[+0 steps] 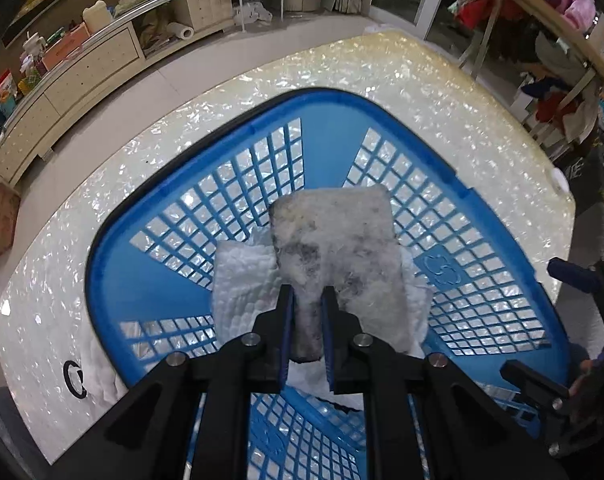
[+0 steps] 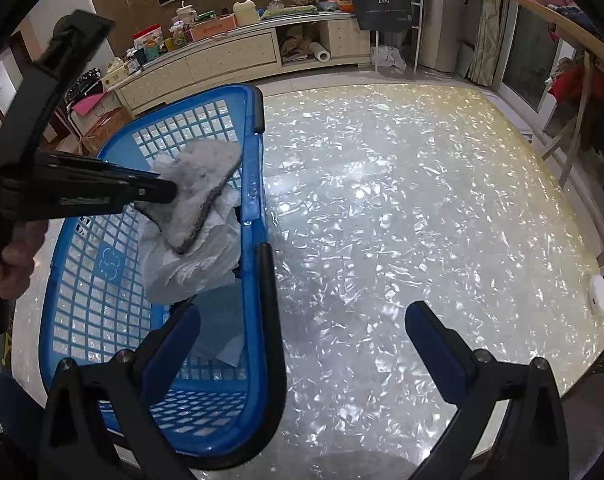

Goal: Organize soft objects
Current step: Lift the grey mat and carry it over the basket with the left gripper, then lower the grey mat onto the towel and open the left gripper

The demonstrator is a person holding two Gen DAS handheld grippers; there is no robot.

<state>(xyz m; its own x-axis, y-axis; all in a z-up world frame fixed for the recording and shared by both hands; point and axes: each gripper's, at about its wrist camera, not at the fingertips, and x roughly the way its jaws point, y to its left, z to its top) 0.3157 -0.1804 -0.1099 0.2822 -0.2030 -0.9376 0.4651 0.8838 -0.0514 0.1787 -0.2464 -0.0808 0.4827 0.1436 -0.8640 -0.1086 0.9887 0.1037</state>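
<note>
A blue plastic basket (image 1: 454, 272) stands on the shiny table and also shows in the right wrist view (image 2: 249, 152). My left gripper (image 1: 308, 300) is shut on a grey fluffy pad (image 1: 338, 240) and holds it over the basket's inside. The pad (image 2: 201, 192) and the left gripper (image 2: 157, 192) also show in the right wrist view. A white crumpled cloth (image 1: 241, 284) lies in the basket under the pad; it shows in the right wrist view too (image 2: 189, 260). My right gripper (image 2: 302, 328) is open and empty, over the basket's right rim.
The pearly table top (image 2: 422, 220) stretches to the right of the basket. A small white round object (image 2: 598, 292) sits at the table's right edge. A low cabinet (image 2: 229, 60) with clutter stands behind. A rack with clothes (image 1: 562, 40) stands at the right.
</note>
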